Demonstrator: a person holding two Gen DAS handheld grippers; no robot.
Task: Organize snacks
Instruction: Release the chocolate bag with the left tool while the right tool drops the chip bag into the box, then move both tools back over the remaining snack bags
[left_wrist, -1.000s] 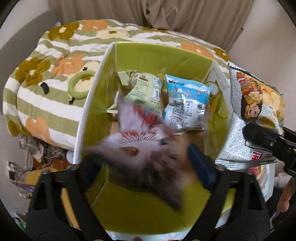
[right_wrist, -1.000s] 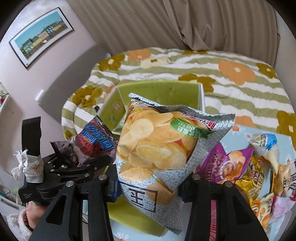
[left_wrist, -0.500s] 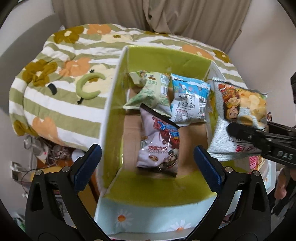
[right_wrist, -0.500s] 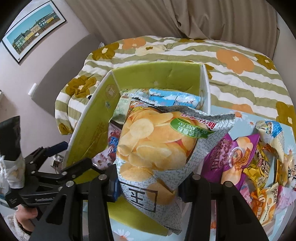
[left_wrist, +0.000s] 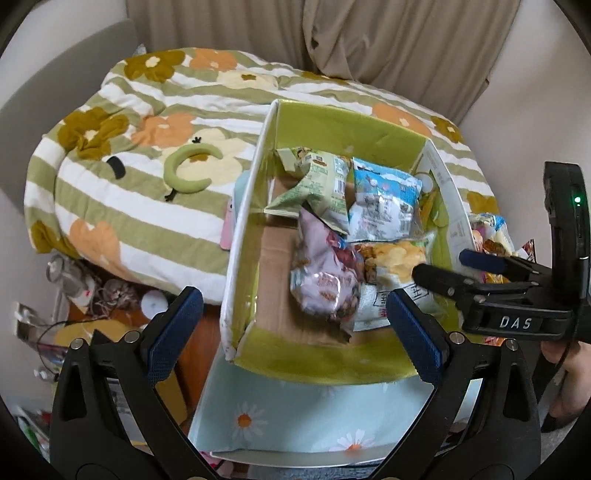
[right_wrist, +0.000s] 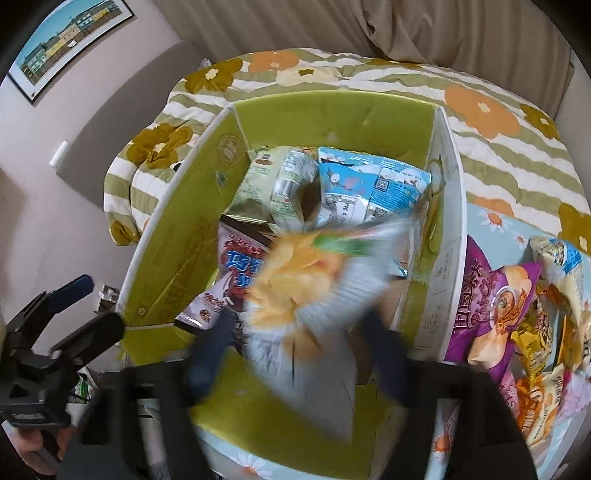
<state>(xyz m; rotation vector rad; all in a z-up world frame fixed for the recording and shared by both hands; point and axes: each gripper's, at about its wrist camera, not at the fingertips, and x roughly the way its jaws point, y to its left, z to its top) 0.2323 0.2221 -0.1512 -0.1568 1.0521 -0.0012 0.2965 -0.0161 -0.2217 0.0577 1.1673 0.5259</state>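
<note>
Here, blurred chip bag (right_wrist: 306, 295) between right tool (right_wrist: 295, 354) fingers, edges indistinct.

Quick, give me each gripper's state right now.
Left gripper: open, empty.
Right gripper: open, blurred; grey potato chip bag between its fingers, dropping into the green cardboard box.

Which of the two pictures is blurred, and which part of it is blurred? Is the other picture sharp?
Right wrist view: the chip bag and the right hand-held gripper are smeared by motion blur, while the green box behind stays fairly sharp. Left wrist view: sharp overall, the left hand-held gripper is crisp; only fisheye bending toward the edges.
</note>
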